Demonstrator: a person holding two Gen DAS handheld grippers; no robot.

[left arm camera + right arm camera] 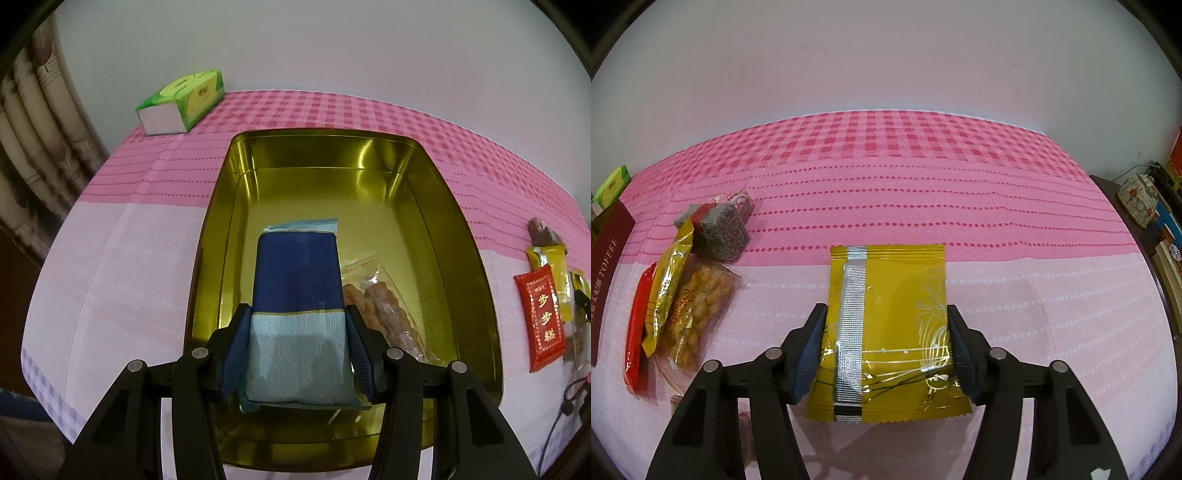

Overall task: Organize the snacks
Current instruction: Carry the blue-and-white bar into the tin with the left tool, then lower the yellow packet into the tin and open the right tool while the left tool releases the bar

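Desk (960, 192) under pink checked cloth, gold tin (476, 236), green tissue box (184, 99), loose snack packets (683, 295) lying on it

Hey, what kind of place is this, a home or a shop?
Most likely a home: a pink checked tablecloth, a green tissue box against the wall, and patterned curtains beside the table.

One gold tin (465, 236); one tissue box (184, 99); two claw-held packets: blue (295, 280), yellow (890, 314).
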